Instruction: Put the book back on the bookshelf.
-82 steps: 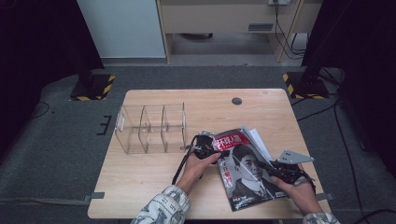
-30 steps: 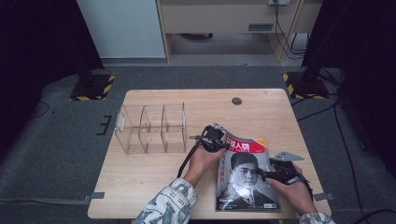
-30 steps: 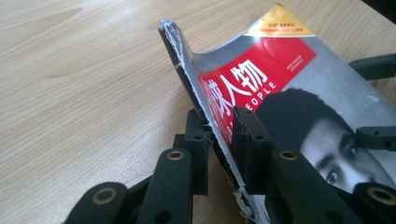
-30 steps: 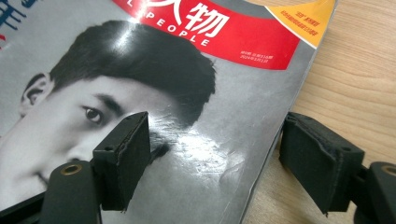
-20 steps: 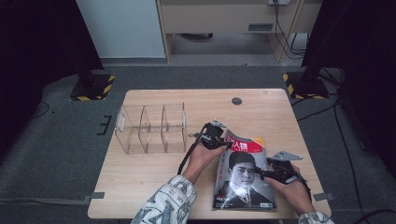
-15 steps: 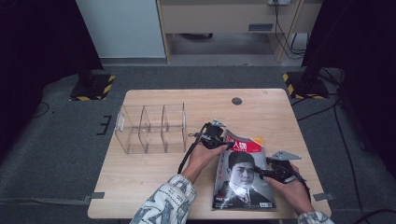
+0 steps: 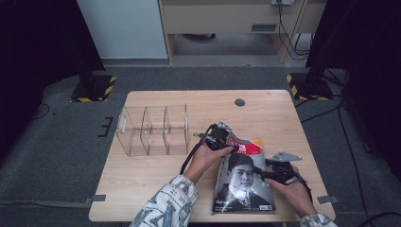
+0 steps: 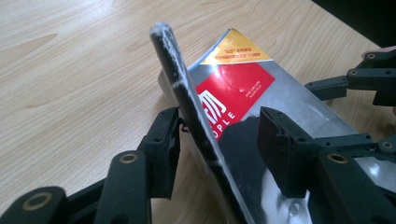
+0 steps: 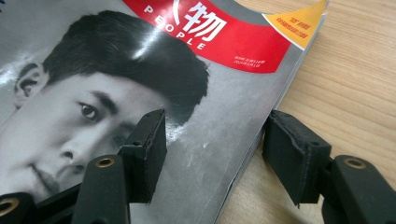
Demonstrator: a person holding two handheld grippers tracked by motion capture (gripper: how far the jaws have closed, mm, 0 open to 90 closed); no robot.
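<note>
clear organizer (image 7: pixel 153 130) seemingly blocks the table's (image 7: pixel 142 189) left.

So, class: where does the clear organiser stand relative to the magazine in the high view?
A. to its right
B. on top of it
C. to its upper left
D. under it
C: the clear organiser stands on the table up and left of the magazine, apart from it.

The magazine (image 9: pixel 140 93) runs off the right gripper view's top and left edges; small print on its yellow corner flap (image 8: pixel 236 49) (left gripper view) is unreadable.
</note>
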